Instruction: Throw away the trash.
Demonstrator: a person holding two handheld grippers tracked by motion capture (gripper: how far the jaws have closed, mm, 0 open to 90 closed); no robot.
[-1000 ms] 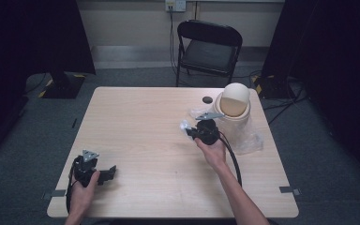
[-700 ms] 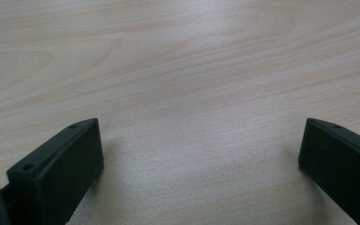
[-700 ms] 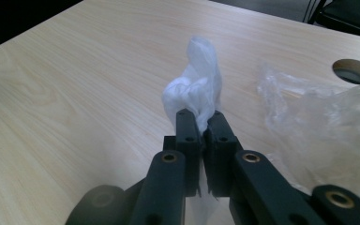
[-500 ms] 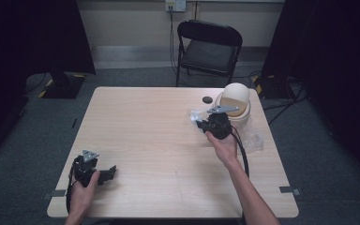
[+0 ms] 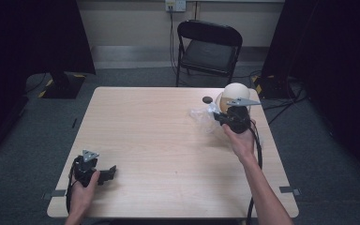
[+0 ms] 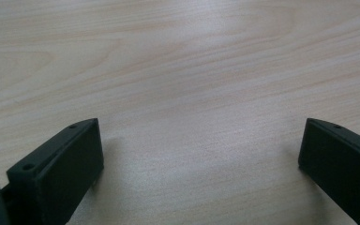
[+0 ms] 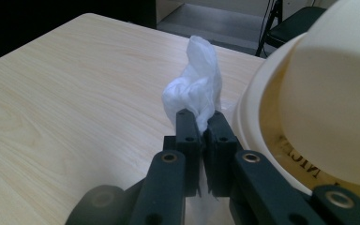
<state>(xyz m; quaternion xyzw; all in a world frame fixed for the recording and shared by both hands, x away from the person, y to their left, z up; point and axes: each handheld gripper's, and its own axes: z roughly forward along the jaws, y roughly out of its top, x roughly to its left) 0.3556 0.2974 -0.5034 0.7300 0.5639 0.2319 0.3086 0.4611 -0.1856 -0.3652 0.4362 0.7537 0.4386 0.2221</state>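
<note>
Nearest the person, the left gripper (image 5: pixel 107 173) rests on the wooden table (image 5: pixel 150 140) at its near left corner. In the left gripper view its jaws stand wide apart with nothing but bare wood grain between them. It looks parked, taking no part in the work.

Farther up and to the right, the right gripper (image 7: pixel 200 125) is clamped on a bunched piece of thin white plastic (image 7: pixel 194 91), which rises crumpled above the fingertips. In the high view the same clear plastic bag (image 5: pixel 201 116) trails to the left of the gripper, part of it lying on the table. It sits just beside a cream-coloured domed bin (image 5: pixel 234 93), whose rim and swing lid (image 7: pixel 328 89) crowd the right side of the right gripper view, close to the jaws.

As a judgement, the work is fitting or handling the bag at the bin. The grasp is made and the plastic is lifted. Whether the bag is going in or coming out cannot be told, and the bag is not seated in or over the bin yet.

A small dark round object (image 5: pixel 208 99) lies on the table just left of the bin, beyond the bag. It could snag the loose plastic if the bag is dragged that way. The bin's lid looks the likelier obstacle, being so near the jaws. Beyond the table stands a black folding chair (image 5: pixel 210 47).
</note>
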